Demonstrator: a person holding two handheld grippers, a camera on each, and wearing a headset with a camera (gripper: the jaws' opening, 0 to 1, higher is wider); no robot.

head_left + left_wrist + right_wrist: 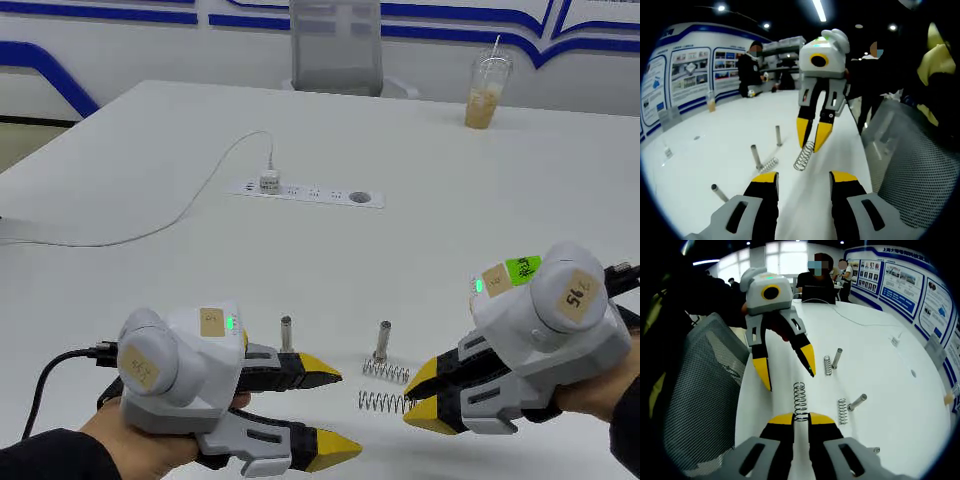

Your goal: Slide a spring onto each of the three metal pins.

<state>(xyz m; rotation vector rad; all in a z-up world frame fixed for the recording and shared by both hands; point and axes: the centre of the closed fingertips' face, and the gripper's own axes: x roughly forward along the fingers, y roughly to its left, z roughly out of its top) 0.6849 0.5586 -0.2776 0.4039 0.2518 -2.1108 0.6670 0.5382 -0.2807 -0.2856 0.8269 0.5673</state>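
Right tongs (800, 419) pinched narrow on near end of silver coil spring (800, 399), free end pointing forward, likely ready for threading. Left tongs (345, 412) wide, empty. Grey metal pin (382, 340) stands just beyond on white bench (200, 280).

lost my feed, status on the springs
left gripper open, empty. right gripper shut on coiled steel spring. three silver metal pins bare. nothing blocking.

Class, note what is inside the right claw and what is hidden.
A spring, one end pinched between the tips of the right claw, coils sticking out ahead. The tips cover that end, so how far in it reaches cannot be seen.
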